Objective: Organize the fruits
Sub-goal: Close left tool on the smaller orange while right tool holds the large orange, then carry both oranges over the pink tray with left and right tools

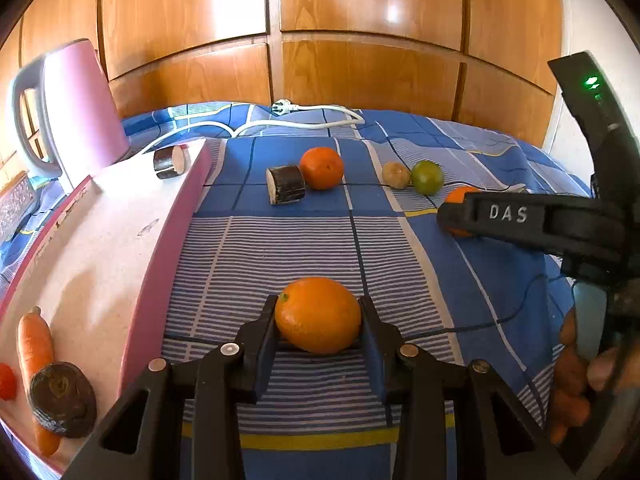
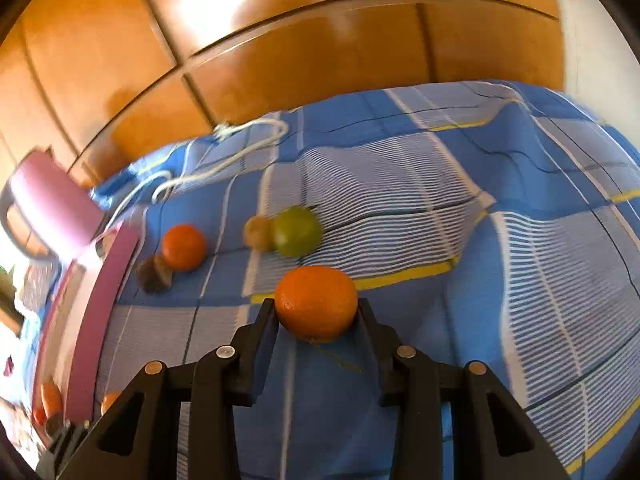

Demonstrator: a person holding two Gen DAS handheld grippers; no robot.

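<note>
My left gripper [image 1: 318,312] is shut on an orange [image 1: 318,314] just above the blue checked bedspread [image 1: 280,256]. My right gripper [image 2: 316,308] is shut on another orange [image 2: 316,302]; it shows in the left wrist view [image 1: 460,216] at the right, with that orange [image 1: 460,194] half hidden behind its fingers. A third orange [image 1: 322,167] lies further back beside a dark cut vegetable piece [image 1: 286,189]. A green fruit [image 1: 427,177] and a small yellowish fruit [image 1: 396,175] lie together to its right. The right wrist view shows the same orange [image 2: 183,246] and green fruit [image 2: 298,231], blurred.
A pink-rimmed white tray [image 1: 160,248] at the left holds a carrot [image 1: 36,344], a dark root slice [image 1: 62,398] and a dark cut piece [image 1: 172,161]. A pink kettle [image 1: 76,108] stands behind it. A white power cord [image 1: 304,114] lies before the wooden wardrobe [image 1: 360,20].
</note>
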